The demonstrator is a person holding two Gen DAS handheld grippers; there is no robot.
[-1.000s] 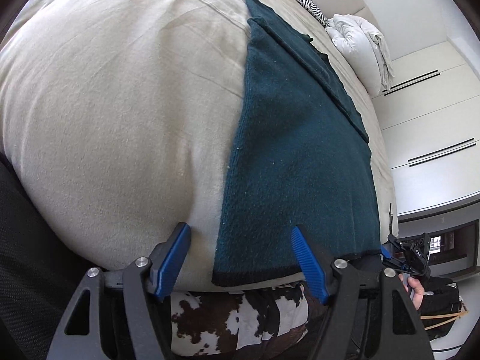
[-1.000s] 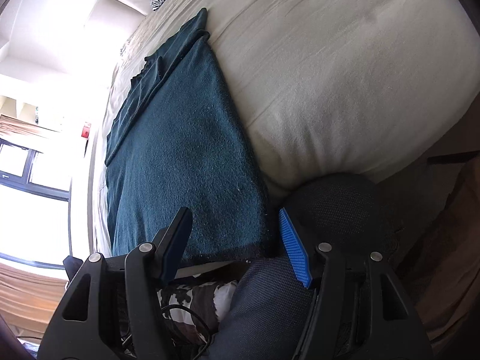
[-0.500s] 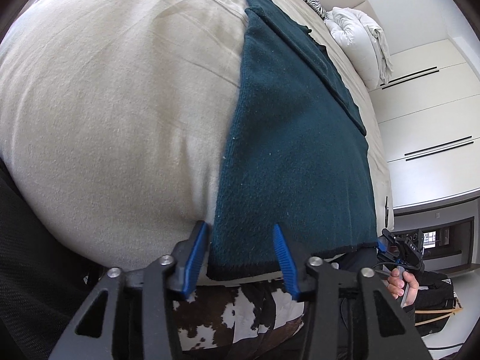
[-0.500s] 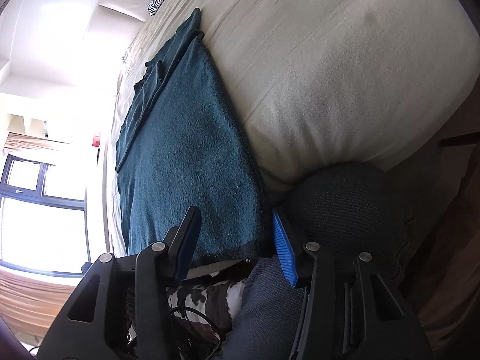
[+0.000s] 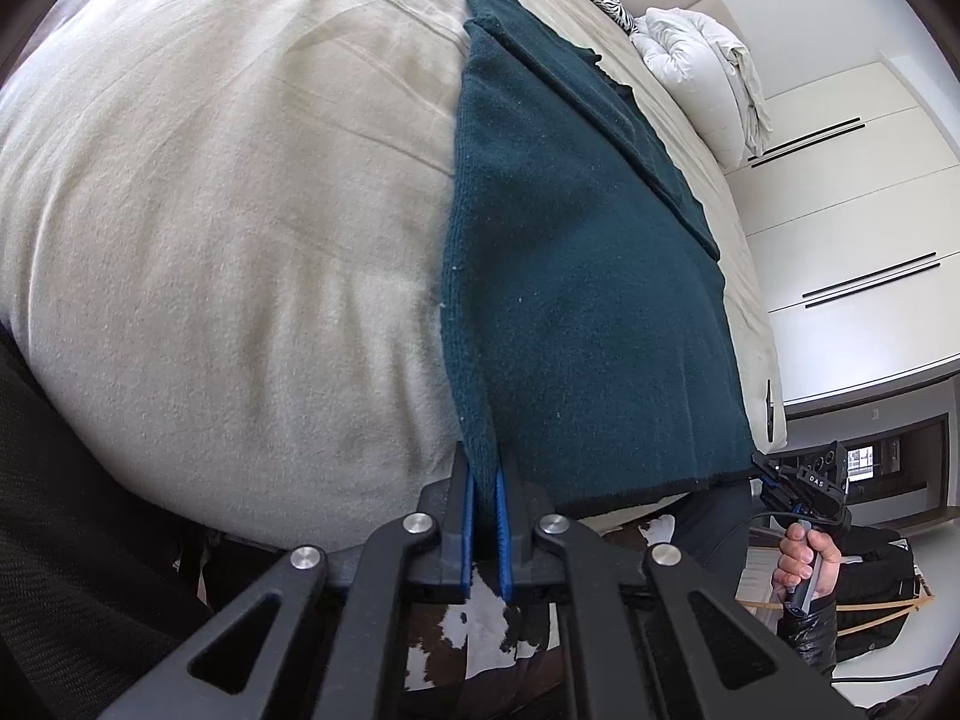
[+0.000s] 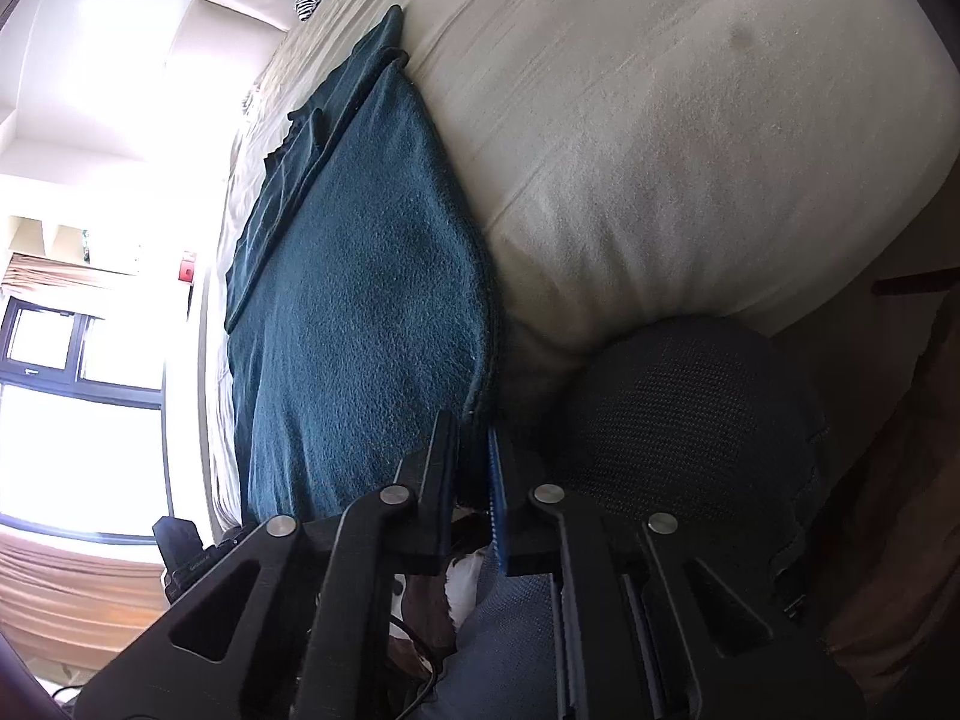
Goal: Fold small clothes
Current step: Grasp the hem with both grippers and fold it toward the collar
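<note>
A dark teal garment (image 5: 588,276) is spread flat on a beige bed (image 5: 228,210), its hem at the near edge. Its near corners are pinched by left gripper (image 5: 483,480) and closing right gripper (image 6: 474,450). White wardrobe (image 5: 840,228) beyond far side; broad bare bedding alongside.

Both wrist views look closely down the sweater (image 5: 576,276) from opposite corners.
</note>
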